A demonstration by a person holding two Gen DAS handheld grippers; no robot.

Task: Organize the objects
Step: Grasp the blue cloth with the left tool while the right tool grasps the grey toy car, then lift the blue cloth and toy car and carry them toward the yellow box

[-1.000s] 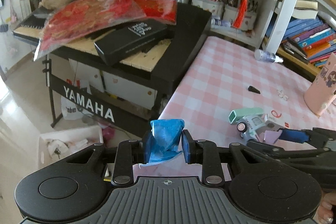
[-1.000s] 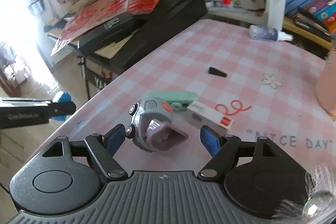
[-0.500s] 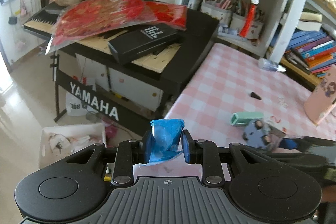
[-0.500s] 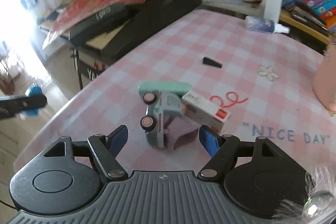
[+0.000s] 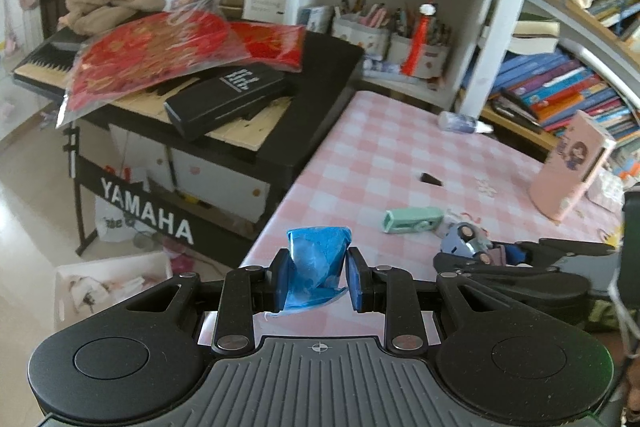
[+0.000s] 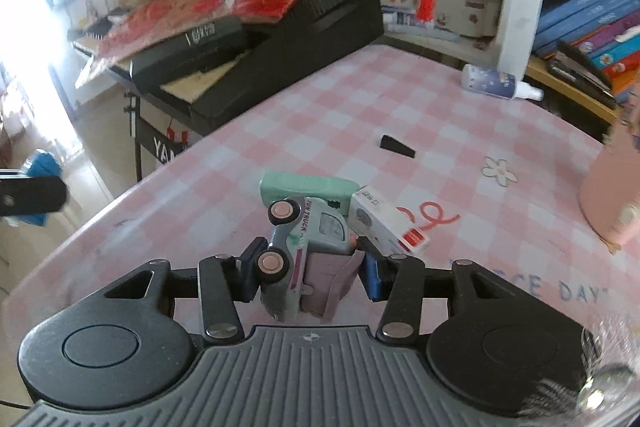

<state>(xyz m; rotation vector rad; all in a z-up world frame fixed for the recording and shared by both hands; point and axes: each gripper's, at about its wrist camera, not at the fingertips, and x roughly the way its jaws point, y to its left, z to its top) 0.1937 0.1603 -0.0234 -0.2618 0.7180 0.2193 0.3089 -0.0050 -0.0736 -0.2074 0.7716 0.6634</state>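
Left wrist view, left hand-held gripper [image 5: 317,277]: clenched on a crumpled blue wrapper [image 5: 316,269], as it was a second ago. The wrapper stands up between the pads, long axis toward 12 o'clock.
Left wrist view, change: the gripper has drifted a little; the pink checked bench [image 5: 400,147] now fills more of the right side, and the keyboard [image 5: 224,107] sits at 10 o'clock.
Left wrist view, other things: a mint green case [image 5: 414,219] lies at 2 o'clock, long axis from 9 to 3 o'clock. The right hand-held gripper [image 5: 494,254] is seen at 3 o'clock around the toy truck [image 5: 464,237].
Right wrist view, right hand-held gripper [image 6: 306,269]: its jaws are closing, and the toy truck [image 6: 304,247] is between them. The pads seem to touch the truck on both sides, so it is grasping the truck.
Right wrist view, change: a second ago the jaws stood wide and the truck lay free on the bench [image 6: 400,115]. For the task this likely means that picking up the truck has begun.
Right wrist view, truck direction: it lies on its side, wheels toward 9 o'clock, long axis from 6 to 12 o'clock. Its purple rear part [image 6: 328,283] is nearest to the camera.
Right wrist view, neighbours: the mint green case [image 6: 308,187] touches the truck at 12 o'clock. A small white box [image 6: 386,221] lies just beside it at 2 o'clock.
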